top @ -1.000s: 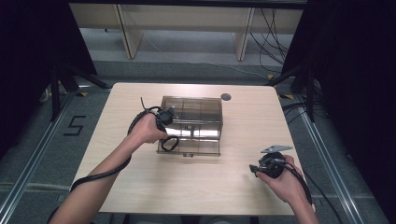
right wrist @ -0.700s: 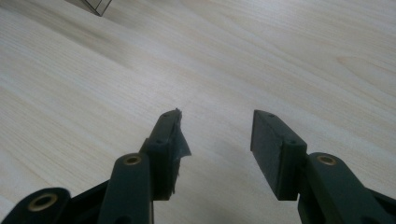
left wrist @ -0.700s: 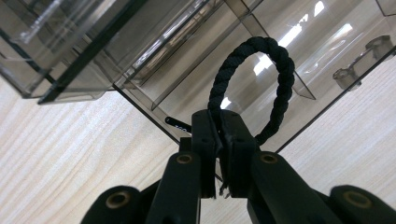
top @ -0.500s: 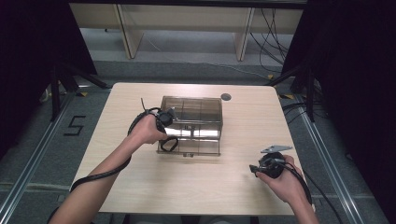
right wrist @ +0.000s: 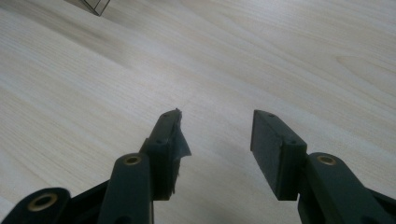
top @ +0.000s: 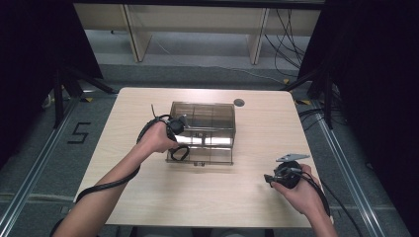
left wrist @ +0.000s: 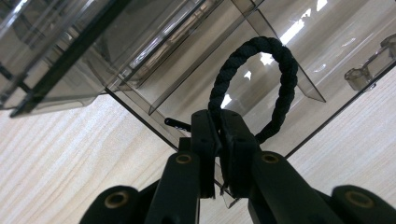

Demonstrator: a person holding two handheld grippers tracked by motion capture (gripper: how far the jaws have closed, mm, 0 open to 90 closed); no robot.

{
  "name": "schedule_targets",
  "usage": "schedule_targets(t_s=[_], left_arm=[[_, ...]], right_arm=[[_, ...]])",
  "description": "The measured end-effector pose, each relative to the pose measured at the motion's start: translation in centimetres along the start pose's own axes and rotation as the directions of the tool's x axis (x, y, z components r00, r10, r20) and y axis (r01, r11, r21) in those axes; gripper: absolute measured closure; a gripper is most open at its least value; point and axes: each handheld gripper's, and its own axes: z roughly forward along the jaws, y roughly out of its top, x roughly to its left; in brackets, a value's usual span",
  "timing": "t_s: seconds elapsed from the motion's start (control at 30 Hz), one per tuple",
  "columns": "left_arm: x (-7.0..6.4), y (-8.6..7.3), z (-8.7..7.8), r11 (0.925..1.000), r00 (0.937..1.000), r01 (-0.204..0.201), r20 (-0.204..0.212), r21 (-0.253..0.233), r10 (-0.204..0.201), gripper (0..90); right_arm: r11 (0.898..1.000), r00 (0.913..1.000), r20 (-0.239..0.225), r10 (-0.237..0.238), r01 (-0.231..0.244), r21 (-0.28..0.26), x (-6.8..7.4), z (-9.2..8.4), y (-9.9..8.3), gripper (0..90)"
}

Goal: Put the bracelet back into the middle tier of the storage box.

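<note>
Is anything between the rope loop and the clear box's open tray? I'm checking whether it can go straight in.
Nothing visible. The left gripper pinches the dark rope loop, which hangs right at the clear plastic box, over its open tray.

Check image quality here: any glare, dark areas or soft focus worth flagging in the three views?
High view: sides black, table evenly lit, a bright glare streak on the clear box. Left gripper view: white reflections on the box panels behind the dark rope loop; the left gripper is near-silhouette. Right gripper view: the right gripper is slightly soft; wood grain evenly lit.
</note>
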Motion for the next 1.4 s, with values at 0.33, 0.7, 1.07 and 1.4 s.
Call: schedule_targets(t_s=[0.33, 0.7, 1.07, 1.4], left_arm=[[-0.1, 0.2, 0.2, 0.9999, 0.9999, -0.004, -0.009, -0.011, 0.004, 82.1], [-0.4, 0.6, -0.2, 0.9972, 0.9981, -0.058, -0.025, -0.047, 0.057, 71.9], [-0.8, 1.0, 0.3, 0.9970, 0.9973, -0.069, -0.026, -0.035, 0.068, 78.6], [-0.8, 1.0, 0.2, 0.9971, 0.9969, -0.072, -0.034, -0.025, 0.071, 80.5]], right_arm=[[1.000, 1.0000, -0.001, -0.001, 0.001, 0.003, 0.0, 0.0, 0.0, 53.6], [1.000, 0.9999, -0.005, -0.014, 0.014, -0.004, -0.2, 0.1, 0.1, 53.6], [1.000, 1.0000, 0.000, 0.000, 0.000, 0.001, 0.0, 0.0, 0.0, 53.7], [1.000, 0.9999, 0.003, -0.013, 0.013, -0.010, -0.1, 0.2, 0.1, 53.6]])
